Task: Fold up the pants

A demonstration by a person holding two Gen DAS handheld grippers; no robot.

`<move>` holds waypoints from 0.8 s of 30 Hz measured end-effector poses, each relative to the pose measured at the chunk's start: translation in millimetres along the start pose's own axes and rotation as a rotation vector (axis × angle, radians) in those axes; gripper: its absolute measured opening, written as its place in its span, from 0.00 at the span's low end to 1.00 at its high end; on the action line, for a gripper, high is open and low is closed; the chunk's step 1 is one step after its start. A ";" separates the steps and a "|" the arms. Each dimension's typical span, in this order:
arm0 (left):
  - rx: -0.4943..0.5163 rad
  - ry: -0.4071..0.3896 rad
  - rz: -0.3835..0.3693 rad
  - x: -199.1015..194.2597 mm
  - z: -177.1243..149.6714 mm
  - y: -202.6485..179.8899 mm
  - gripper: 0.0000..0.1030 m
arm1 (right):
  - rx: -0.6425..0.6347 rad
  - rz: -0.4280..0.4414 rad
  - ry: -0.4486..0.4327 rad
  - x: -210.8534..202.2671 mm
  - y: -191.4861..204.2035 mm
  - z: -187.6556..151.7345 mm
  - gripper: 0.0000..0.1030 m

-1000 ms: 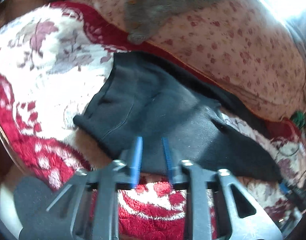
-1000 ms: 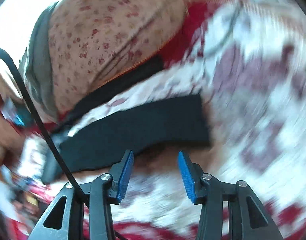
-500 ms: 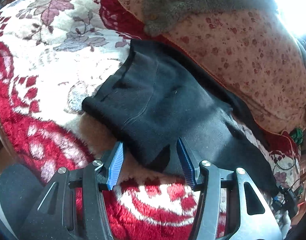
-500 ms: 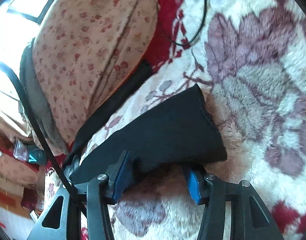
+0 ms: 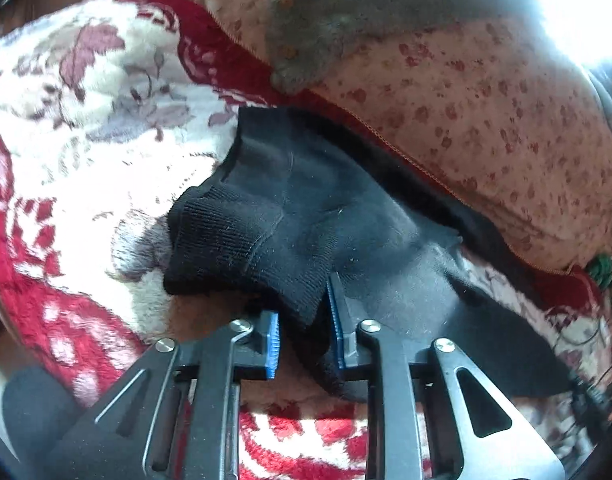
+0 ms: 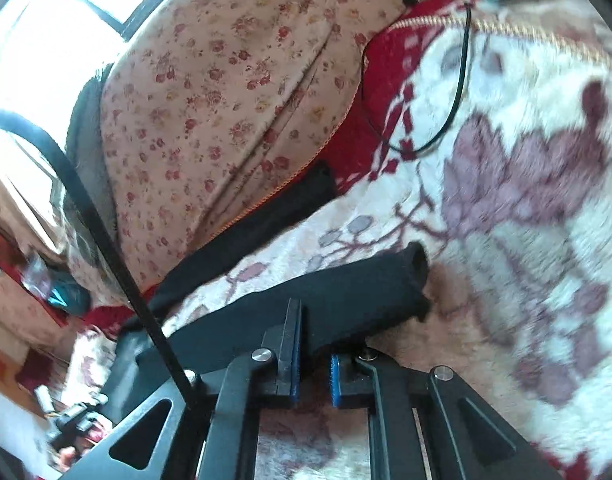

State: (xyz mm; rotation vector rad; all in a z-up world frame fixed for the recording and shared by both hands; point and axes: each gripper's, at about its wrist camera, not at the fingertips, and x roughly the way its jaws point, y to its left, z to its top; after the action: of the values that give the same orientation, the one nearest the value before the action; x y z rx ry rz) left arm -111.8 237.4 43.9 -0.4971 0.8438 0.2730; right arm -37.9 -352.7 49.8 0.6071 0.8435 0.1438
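Observation:
Black pants (image 5: 306,208) lie on a red and white floral blanket (image 5: 85,140). My left gripper (image 5: 303,320) is shut on the ribbed waistband, which bunches up between its blue pads. In the right wrist view one black pant leg (image 6: 346,296) runs across the blanket, its open cuff to the right. My right gripper (image 6: 312,356) is shut on the near edge of that leg. The other leg (image 6: 265,224) lies further back against a floral cushion (image 6: 225,92).
The pink floral cushion (image 5: 486,128) runs along the far side, with a grey garment (image 5: 366,12) draped on it. A thin black cable (image 6: 458,92) lies on the blanket (image 6: 526,200) at the back right. Clutter sits at the left edge (image 6: 65,296).
Both grippers were open around the fabric half a second ago and have closed on it. The waistband now bunches up in the left gripper; the leg cuff has lifted and rolled slightly.

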 end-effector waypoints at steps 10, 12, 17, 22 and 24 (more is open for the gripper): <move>-0.025 0.042 0.106 -15.5 -17.4 41.3 0.39 | -0.123 -0.333 0.085 -0.5 -16.5 -5.4 0.26; -0.001 0.019 0.146 -28.2 -14.9 39.1 0.39 | -0.129 -0.376 0.049 -15.2 -18.8 2.2 0.26; 0.047 -0.041 0.158 -50.7 -4.6 23.9 0.39 | -0.090 -0.280 -0.052 -46.7 -12.7 19.2 0.29; 0.123 -0.057 0.095 -48.6 3.8 -14.6 0.39 | -0.122 -0.137 -0.050 -31.1 19.7 25.3 0.34; 0.150 -0.058 0.081 -42.7 6.0 -29.6 0.39 | -0.149 -0.124 -0.024 -15.8 32.9 23.3 0.34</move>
State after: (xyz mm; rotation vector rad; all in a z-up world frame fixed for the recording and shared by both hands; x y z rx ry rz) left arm -122.8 213.7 89.3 -0.3138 0.8218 0.2947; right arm -27.5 -341.5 90.4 0.4148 0.8370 0.0859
